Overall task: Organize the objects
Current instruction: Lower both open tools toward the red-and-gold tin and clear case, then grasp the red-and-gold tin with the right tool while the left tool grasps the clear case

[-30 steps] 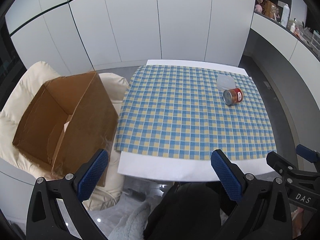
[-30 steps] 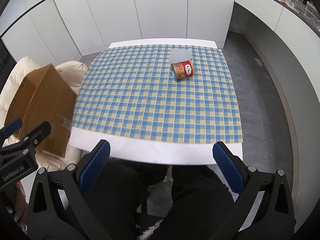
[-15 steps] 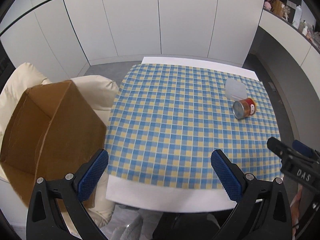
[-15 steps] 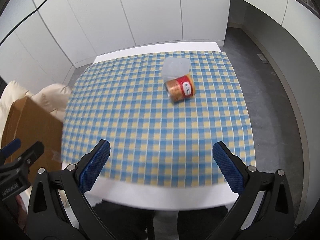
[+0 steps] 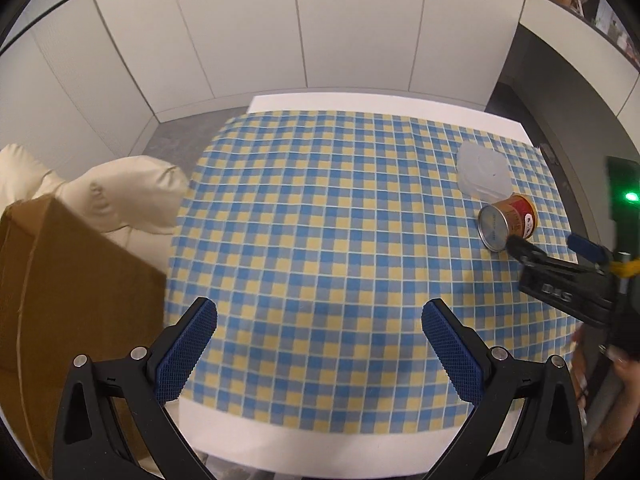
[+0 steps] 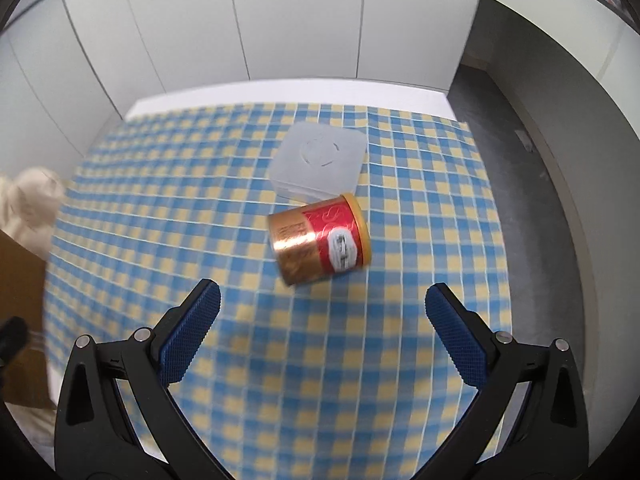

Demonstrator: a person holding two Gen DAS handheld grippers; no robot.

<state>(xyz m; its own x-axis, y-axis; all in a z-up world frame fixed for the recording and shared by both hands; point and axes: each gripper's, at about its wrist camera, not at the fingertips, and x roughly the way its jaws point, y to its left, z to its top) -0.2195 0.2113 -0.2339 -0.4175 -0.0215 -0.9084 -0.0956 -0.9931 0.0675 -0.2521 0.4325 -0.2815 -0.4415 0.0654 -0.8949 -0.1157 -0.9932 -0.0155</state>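
White panelled walls (image 5: 248,24) – grey floor (image 6: 532,152) – cream cushion (image 5: 132,192).

From the right wrist camera, the right gripper (image 6: 322,332) has its two blue-padded fingers (image 6: 190,336) spread wide apart with nothing between them, above a blue and yellow checked tablecloth (image 6: 200,208). A red and gold can (image 6: 320,240) lies on its side on the cloth at about 12 o'clock from the fingertips, and a translucent square container (image 6: 320,164) sits just behind it, touching or almost touching. At 9 o'clock, a brown cardboard box (image 6: 20,312) and a cream cushion (image 6: 30,204) stand beside the table, blurred.
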